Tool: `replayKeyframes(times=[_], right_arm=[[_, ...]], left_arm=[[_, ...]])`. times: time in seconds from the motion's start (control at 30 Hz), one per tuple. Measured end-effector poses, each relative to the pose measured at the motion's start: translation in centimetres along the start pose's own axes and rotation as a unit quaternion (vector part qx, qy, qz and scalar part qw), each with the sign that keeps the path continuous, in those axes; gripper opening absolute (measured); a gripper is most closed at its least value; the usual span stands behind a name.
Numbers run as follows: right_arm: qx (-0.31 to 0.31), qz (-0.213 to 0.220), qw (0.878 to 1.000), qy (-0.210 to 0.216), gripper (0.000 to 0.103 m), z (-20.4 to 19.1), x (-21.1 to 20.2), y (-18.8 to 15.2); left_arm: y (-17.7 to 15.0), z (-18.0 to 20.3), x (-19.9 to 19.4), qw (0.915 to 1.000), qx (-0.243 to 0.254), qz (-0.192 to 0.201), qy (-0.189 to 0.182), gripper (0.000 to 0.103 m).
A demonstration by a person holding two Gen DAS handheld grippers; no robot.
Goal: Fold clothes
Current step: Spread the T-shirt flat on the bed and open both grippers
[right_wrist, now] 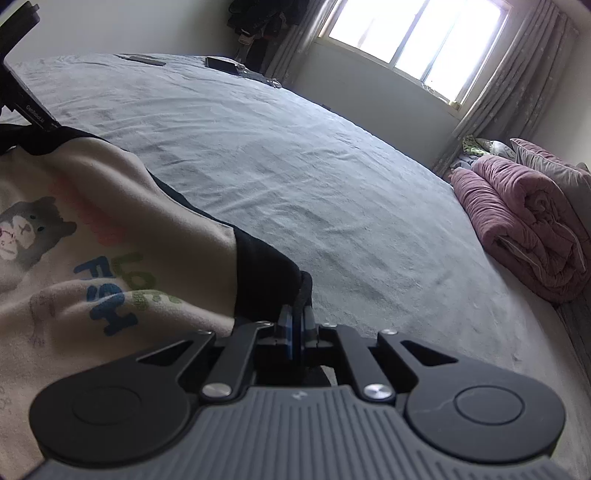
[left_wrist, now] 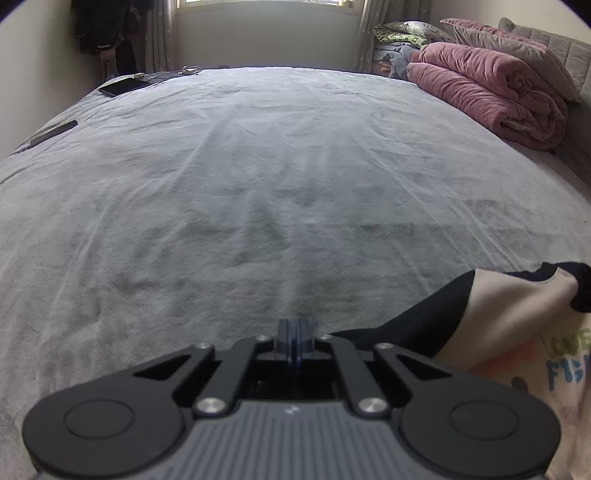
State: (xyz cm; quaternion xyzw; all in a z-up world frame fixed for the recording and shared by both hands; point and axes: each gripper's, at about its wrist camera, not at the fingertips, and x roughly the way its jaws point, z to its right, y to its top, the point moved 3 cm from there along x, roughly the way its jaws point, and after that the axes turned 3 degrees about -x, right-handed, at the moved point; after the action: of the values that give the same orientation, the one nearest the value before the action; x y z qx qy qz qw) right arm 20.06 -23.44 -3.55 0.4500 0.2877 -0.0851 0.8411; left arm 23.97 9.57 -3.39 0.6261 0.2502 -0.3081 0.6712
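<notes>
while the right hand-held gripper (right_wrist: 298, 320) pinches the shirt's (right_wrist: 122, 206) black sleeve, left hand-held gripper (left_wrist: 295, 330) closed empty, grey bed (left_wrist: 258, 166)

A wide bed (left_wrist: 280, 155) under a wrinkled grey cover fills the room. Daylight comes through a window (right_wrist: 417, 40) in the far pale wall, flanked by grey curtains (right_wrist: 517, 85). A rolled pink quilt (left_wrist: 491, 96) and pillows (left_wrist: 410, 31) lie at the headboard side. Dark clothing (left_wrist: 101, 29) hangs in the far corner.
</notes>
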Motion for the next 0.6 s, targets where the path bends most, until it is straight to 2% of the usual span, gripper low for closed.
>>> replayKeyframes(times=[0.13,0.23,0.33,0.43,0.5,0.6], right_arm=[[0.012,0.02,0.999,-0.024,0.003,0.7,-0.5,0.3],[0.026,0.059,0.996,-0.054,0.002,1.5,-1.6,1.4],[0.011,0.123,0.986,-0.112,0.002,2.0,-3.2,3.0],[-0.019,0.167,0.972,-0.166,0.002,1.2,-4.3,4.2],[-0.042,0.141,0.973,-0.179,0.002,0.7,-3.2,4.2],[-0.057,0.068,0.982,-0.168,0.002,0.0,0.9,2.8]], left_arm=[[0.2,-0.4,-1.4,0.9997,0.015,0.019,0.003,0.001],[1.7,-1.2,-3.6,0.9978,-0.007,0.066,0.006,0.001],[3.5,-2.2,-6.3,0.9906,-0.038,0.131,0.015,0.001],[4.4,-2.5,-7.5,0.9832,-0.052,0.171,0.039,0.001],[4.3,-2.2,-6.7,0.9803,-0.044,0.176,0.078,0.001],[2.9,-0.9,-3.8,0.9824,0.003,0.149,0.113,0.001]])
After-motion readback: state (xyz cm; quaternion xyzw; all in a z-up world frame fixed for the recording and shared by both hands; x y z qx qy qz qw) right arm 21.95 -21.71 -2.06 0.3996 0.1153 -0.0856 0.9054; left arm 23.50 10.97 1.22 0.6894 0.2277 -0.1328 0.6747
